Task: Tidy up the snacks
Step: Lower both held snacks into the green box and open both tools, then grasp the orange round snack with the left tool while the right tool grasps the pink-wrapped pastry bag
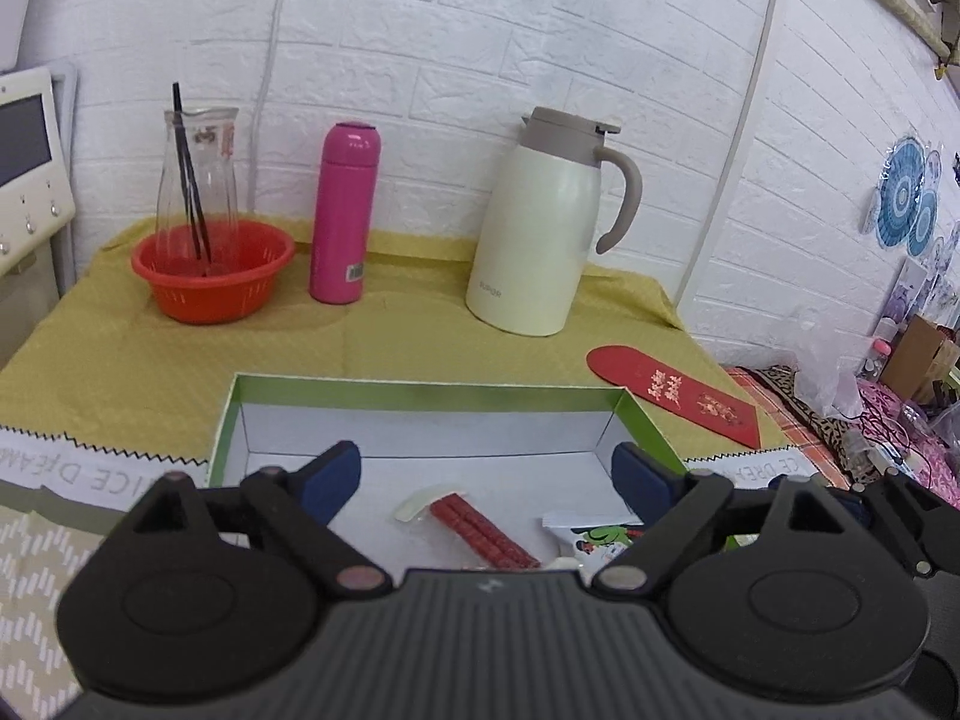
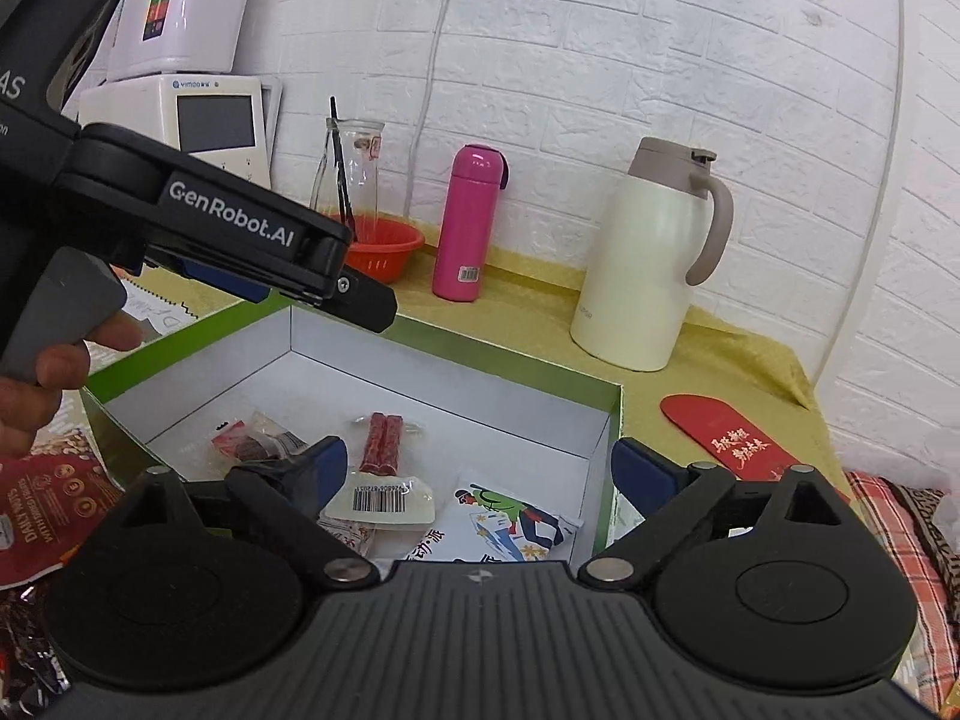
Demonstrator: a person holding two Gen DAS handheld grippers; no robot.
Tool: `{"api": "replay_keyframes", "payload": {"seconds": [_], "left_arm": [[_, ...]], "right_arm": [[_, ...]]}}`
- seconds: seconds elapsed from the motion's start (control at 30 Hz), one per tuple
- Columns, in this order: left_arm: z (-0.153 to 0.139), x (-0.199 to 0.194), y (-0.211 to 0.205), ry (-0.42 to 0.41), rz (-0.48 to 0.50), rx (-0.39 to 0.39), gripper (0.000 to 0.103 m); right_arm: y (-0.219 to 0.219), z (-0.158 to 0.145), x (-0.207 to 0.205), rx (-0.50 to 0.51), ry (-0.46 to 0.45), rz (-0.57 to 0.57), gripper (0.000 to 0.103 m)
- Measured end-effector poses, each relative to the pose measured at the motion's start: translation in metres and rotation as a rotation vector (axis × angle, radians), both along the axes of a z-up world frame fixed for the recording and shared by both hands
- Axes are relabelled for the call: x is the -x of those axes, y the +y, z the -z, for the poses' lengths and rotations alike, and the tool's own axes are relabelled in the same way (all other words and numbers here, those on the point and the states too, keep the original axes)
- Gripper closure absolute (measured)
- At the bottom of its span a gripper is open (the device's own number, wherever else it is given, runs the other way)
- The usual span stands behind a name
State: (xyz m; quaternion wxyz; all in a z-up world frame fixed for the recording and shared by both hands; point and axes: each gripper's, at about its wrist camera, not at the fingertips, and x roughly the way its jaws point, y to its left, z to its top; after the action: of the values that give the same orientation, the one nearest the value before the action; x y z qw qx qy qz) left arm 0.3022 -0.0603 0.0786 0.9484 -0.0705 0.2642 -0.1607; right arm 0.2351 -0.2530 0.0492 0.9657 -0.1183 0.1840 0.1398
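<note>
A green box (image 1: 420, 387) with a white inside lies open on the yellow cloth. In it are a red sausage pack (image 1: 480, 525) and a white cartoon-printed packet (image 1: 600, 534). My left gripper (image 1: 486, 474) hangs over the box's near half, open, with nothing between its blue pads. The right wrist view shows the same box (image 2: 498, 354) with the sausage pack (image 2: 381, 441), a barcode label (image 2: 381, 501), a small red packet (image 2: 246, 441) and the cartoon packet (image 2: 510, 519). My right gripper (image 2: 480, 468) is open and empty above them. The left gripper (image 2: 360, 300), held by a hand, reaches over the box's far left corner.
Behind the box stand a cream thermos jug (image 1: 540, 234), a pink bottle (image 1: 342, 216) and a red basket (image 1: 210, 276) holding a glass carafe. A red envelope (image 1: 678, 396) lies at the right. A red nut bag (image 2: 42, 510) lies left of the box. An appliance (image 2: 204, 120) stands at back left.
</note>
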Motion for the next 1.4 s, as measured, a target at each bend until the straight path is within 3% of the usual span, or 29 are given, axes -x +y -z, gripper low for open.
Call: {"api": "replay_keyframes", "payload": {"seconds": [0.4,0.67,0.8,1.03,1.17,1.3,1.4], "left_arm": [[-0.038,0.083,0.008,-0.09,0.016,0.003,0.013],[-0.042,0.151,0.012,-0.116,0.059,-0.038,0.013],[-0.025,0.187,0.023,-0.108,0.082,-0.029,0.013],[0.025,0.223,0.048,-0.007,0.066,0.01,0.013],[0.052,0.237,0.073,0.062,0.015,0.095,0.013],[0.068,0.251,0.089,0.095,-0.033,0.107,0.013],[0.074,0.258,0.096,0.115,-0.042,0.109,0.013]], "right_arm": [[0.001,-0.029,0.075,-0.024,-0.06,0.016,0.0],[-0.001,-0.031,0.128,-0.115,-0.044,0.0,0.0],[-0.003,-0.016,0.157,-0.149,-0.026,-0.012,0.0],[-0.001,0.027,0.189,-0.184,0.051,0.023,0.0],[0.001,0.049,0.193,-0.25,0.126,0.059,0.0],[0.012,0.059,0.184,-0.295,0.186,0.08,0.0],[0.025,0.06,0.174,-0.319,0.179,0.071,0.0]]}}
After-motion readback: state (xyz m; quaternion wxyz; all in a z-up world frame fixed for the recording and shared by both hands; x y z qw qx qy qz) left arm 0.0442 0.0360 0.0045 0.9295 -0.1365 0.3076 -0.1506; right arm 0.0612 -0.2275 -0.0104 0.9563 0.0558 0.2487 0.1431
